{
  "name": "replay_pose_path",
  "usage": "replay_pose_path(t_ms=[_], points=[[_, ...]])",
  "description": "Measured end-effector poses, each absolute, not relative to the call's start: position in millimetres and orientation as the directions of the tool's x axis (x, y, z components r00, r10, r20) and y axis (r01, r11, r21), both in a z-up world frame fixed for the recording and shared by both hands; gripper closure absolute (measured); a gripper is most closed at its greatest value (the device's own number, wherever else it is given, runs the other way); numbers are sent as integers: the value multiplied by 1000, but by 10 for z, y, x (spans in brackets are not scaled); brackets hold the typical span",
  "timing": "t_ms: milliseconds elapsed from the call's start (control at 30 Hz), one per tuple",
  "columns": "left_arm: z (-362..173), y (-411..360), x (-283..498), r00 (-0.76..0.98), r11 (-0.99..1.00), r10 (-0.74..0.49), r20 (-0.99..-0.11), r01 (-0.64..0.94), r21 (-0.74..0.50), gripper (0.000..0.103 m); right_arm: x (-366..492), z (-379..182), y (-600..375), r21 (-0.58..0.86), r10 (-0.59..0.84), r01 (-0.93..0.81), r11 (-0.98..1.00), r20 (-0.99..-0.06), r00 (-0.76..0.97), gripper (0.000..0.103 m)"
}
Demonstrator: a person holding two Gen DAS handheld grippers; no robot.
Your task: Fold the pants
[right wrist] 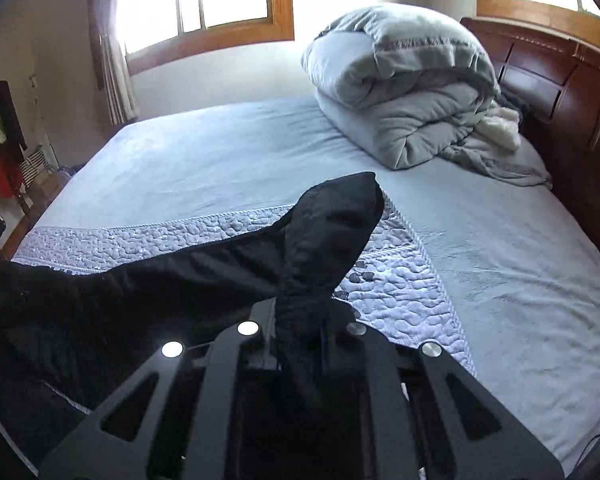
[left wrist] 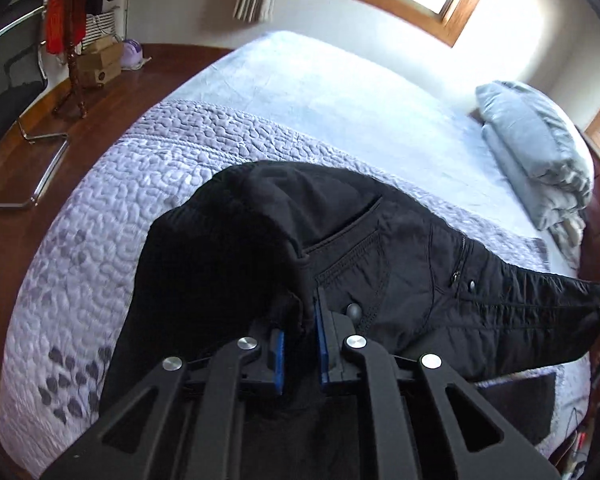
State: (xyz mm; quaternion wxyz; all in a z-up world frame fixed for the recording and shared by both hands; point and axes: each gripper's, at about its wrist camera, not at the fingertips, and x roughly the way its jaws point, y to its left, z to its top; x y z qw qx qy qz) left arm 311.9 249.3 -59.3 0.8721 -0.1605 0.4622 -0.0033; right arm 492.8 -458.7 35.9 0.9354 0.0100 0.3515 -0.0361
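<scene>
The black pants [left wrist: 380, 264] hang over the purple quilted bedspread [left wrist: 100, 220], stretched between my two grippers. My left gripper [left wrist: 300, 320] is shut on the waist end, with fabric bunched between its blue pads [left wrist: 322, 344]; a back pocket and a zip face up. In the right wrist view the pants [right wrist: 180, 276] run off to the left. My right gripper [right wrist: 300, 320] is shut on a leg end, which sticks up past the fingers as a black flap [right wrist: 336, 220].
A pale blue sheet [right wrist: 220, 160] covers the far part of the bed. A folded grey duvet [right wrist: 412, 92] lies by the dark wooden headboard [right wrist: 560, 88]. A chair [left wrist: 12, 92], a coat stand and cardboard boxes [left wrist: 98, 62] stand on the wood floor to the left.
</scene>
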Motion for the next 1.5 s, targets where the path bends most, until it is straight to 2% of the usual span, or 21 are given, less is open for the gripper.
replay_pose_path(t_ms=[200,333,433,533,600,700,767,800,867,967,1033,1200,1267,1300,1367,1467,1500], points=[[-788,2853,2143,628,905,-214,-748,-161,-394,87,3958,283,-4602,-125,-163,110,986,-591,790,91],[-1108,2944,1607,628,869,-242,-740,-199,-453,84,3483,40,-4708,-99,-189,163,982,-602,776,89],[-1314,2955,1342,620,863,-236,-748,-221,-455,82,3181,-231,-4779,-110,-218,193,975,-643,734,87],[-1474,2965,1152,604,855,-225,-764,-253,-452,78,2917,-525,-4808,-131,-252,226,965,-695,674,82],[-1551,2984,1047,587,861,-184,-788,-291,-418,77,2790,-689,-4821,-147,-285,264,953,-725,627,66],[-1599,3089,823,579,838,-145,-802,-359,-411,58,2498,-805,-4843,-102,-277,310,945,-751,599,51],[-1607,3111,688,557,825,-141,-818,-391,-409,40,2332,-808,-4850,-53,-253,335,941,-765,592,41],[-1616,3108,634,545,820,-143,-826,-402,-407,37,2268,-787,-4836,-38,-247,343,939,-766,593,39],[-1621,3084,466,544,800,-170,-822,-411,-437,21,2126,-790,-4828,-4,-229,361,932,-781,581,38],[-1602,3024,317,588,731,-225,-777,-426,-533,13,1918,-819,-4794,38,-209,392,919,-796,568,35],[-1594,2953,299,615,701,-242,-750,-423,-574,11,1809,-824,-4763,84,-184,409,908,-799,572,34],[-1615,2803,662,599,695,-210,-772,-464,-549,10,1743,-813,-4622,148,-136,412,899,-801,583,34],[-1663,2809,836,589,684,-192,-785,-493,-537,15,1737,-778,-4544,169,-114,396,902,-794,598,34],[-1703,2820,943,575,680,-184,-797,-511,-526,24,1740,-761,-4523,175,-108,392,903,-791,602,34],[-1783,2814,1124,531,681,-227,-816,-513,-523,75,1736,-733,-4478,196,-91,387,901,-787,610,34],[-1698,2790,1270,522,709,-216,-825,-498,-500,91,1722,-714,-4431,251,-39,379,891,-789,613,34],[-1613,2776,1282,541,723,-204,-816,-478,-498,92,1711,-702,-4418,261,-31,377,889,-786,618,33]])
